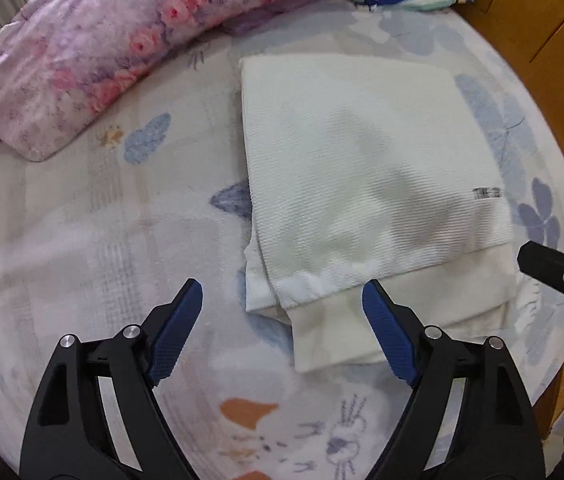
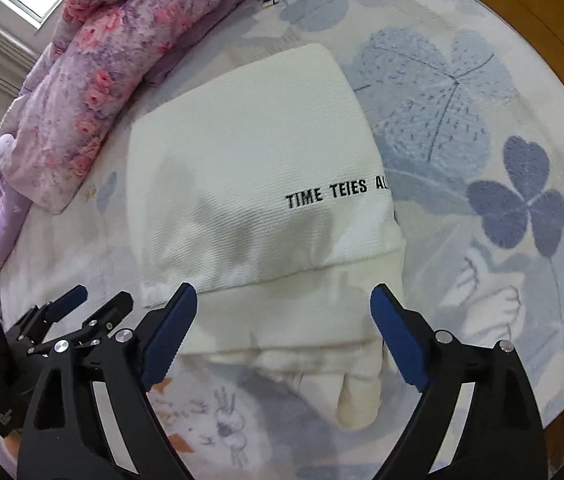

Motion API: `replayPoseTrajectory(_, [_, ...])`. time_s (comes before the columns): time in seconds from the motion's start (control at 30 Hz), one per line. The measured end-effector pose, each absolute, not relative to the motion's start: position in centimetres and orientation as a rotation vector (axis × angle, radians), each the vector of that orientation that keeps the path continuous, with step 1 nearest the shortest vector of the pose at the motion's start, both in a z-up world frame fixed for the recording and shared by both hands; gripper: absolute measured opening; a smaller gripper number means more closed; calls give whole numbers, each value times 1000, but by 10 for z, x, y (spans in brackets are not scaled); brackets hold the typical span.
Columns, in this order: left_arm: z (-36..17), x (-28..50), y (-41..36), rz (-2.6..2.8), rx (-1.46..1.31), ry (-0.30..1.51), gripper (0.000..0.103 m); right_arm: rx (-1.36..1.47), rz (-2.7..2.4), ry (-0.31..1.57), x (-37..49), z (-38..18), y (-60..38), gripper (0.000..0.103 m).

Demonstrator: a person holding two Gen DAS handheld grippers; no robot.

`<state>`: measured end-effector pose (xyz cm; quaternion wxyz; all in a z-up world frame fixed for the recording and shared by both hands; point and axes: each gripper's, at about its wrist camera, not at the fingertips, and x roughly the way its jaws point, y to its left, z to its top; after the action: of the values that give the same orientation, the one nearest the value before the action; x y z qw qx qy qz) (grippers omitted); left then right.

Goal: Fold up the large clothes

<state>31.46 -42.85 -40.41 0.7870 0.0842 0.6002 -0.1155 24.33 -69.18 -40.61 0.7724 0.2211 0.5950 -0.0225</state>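
At nine o'clock in the left wrist view the floral quilt point(image 1: 94, 52) lies bunched along the bed's far side, and we want to stay well off it. Our left gripper point(image 1: 282, 308) hangs above the bedsheet point(image 1: 82, 248) with its jaws spread wide and nothing between them; the near left corner of the white sweatshirt point(image 1: 362, 168) sits just past its tips, toward one o'clock. The garment is on the bed as a compact rectangle, ribbed hem nearest us, so we judge the folding close to finished. What remains looks like tidying: a cuff point(image 2: 358, 404) pokes out from under the hem at six o'clock in the right wrist view. Our right gripper point(image 2: 284, 304) is also spread and empty, over the hem. To do this well, we would pinch only that loose cuff, tuck it under low and slowly, and avoid dragging the top layer, so the edges stay square.
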Motion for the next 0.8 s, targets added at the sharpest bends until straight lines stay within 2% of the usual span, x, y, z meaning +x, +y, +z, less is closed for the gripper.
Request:
replayPoseTrajectory(0.2, [-343,302,-443,-260,140,1222,85,460,-85,1184,228,-370,-661,85])
replayPoseTrajectory(0.37, [-294,286,-434,-309,92,1184,87,474,-91,1115,204,-318,-652,85])
replayPoseTrajectory(0.67, [-176,235,-389,-366,-3,1028,92,399,-61,1023,162,-216,-599,87])
replayPoseTrajectory(0.73, [-152,218,-374,-378,-27,1000,92,380,-57,982,148,-193,-582,92])
replayPoseTrajectory(0.8, [-135,204,-364,-400,-11,981,92,362,-57,956,135,-179,-565,92])
